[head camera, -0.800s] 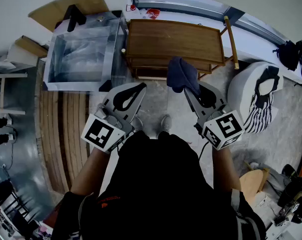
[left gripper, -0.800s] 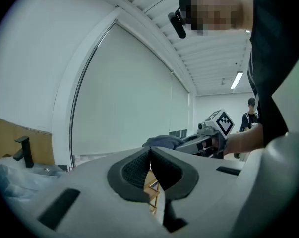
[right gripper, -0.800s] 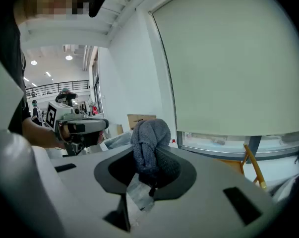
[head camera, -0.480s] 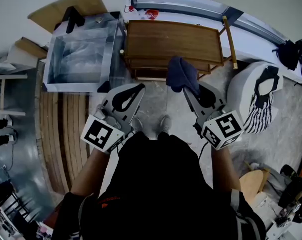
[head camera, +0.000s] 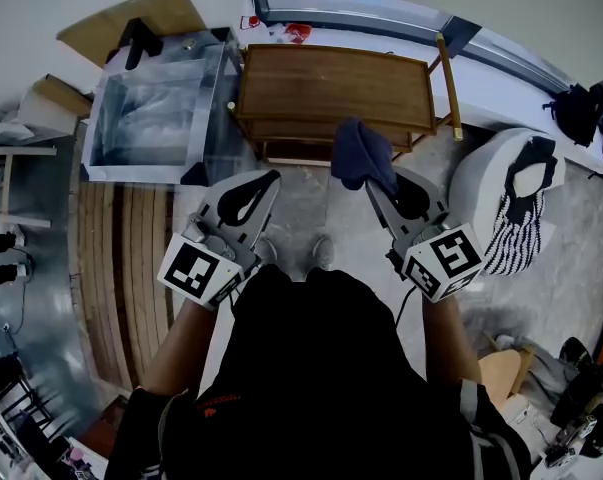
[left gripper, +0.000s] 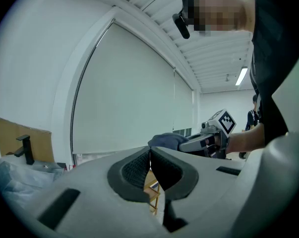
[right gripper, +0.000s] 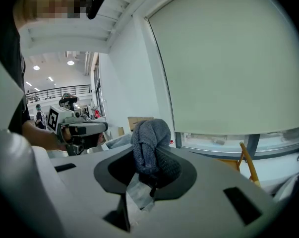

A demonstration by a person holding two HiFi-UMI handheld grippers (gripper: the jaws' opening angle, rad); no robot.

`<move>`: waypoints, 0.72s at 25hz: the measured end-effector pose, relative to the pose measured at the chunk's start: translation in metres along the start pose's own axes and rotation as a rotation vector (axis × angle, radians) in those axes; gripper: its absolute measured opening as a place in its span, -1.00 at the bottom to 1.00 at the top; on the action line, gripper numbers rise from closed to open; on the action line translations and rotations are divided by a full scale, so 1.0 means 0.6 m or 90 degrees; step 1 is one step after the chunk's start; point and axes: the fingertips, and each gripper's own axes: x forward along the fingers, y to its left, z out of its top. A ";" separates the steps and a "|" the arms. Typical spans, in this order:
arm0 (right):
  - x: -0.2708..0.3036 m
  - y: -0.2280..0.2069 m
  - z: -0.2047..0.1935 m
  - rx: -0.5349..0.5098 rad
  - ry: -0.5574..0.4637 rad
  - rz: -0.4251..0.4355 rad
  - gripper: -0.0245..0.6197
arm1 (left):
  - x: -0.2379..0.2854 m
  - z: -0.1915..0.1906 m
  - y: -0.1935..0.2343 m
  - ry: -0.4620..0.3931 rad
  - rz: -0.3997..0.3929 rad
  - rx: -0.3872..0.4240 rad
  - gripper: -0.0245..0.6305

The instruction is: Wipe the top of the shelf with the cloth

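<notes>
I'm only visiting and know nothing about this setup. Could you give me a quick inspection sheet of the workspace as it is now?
Surface: wooden shelf top, nothing lying on it.
Job's things: dark blue cloth, bunched, held in the air in front of the shelf.
Clutter: clear plastic box left of the shelf; white bundle with striped fabric to its right.
Grippers: left tool shut, empty; right tool shut on the cloth.
Cables: thin cable below the right tool.
Surroundings: grey floor; window with its blind drawn.
</notes>
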 end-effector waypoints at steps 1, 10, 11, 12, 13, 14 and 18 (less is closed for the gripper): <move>-0.006 -0.006 -0.002 0.000 0.001 0.002 -0.66 | 0.003 -0.001 -0.005 0.001 0.005 0.000 -0.86; -0.030 -0.057 -0.010 0.006 -0.002 0.007 -0.66 | 0.031 -0.011 -0.024 0.009 0.027 -0.001 -0.86; -0.032 -0.061 -0.010 0.007 -0.002 0.006 -0.66 | 0.033 -0.011 -0.023 0.009 0.028 -0.001 -0.86; -0.034 -0.066 -0.009 0.007 -0.003 0.004 -0.66 | 0.035 -0.010 -0.022 0.009 0.030 -0.001 -0.86; -0.035 -0.071 -0.009 0.007 -0.003 0.003 -0.66 | 0.039 -0.009 -0.021 0.009 0.030 -0.001 -0.86; -0.037 -0.077 -0.008 0.008 -0.003 0.001 -0.66 | 0.043 -0.008 -0.020 0.008 0.030 0.000 -0.86; -0.036 -0.094 -0.006 0.010 -0.003 -0.005 -0.66 | 0.060 -0.003 -0.015 0.002 0.026 0.004 -0.86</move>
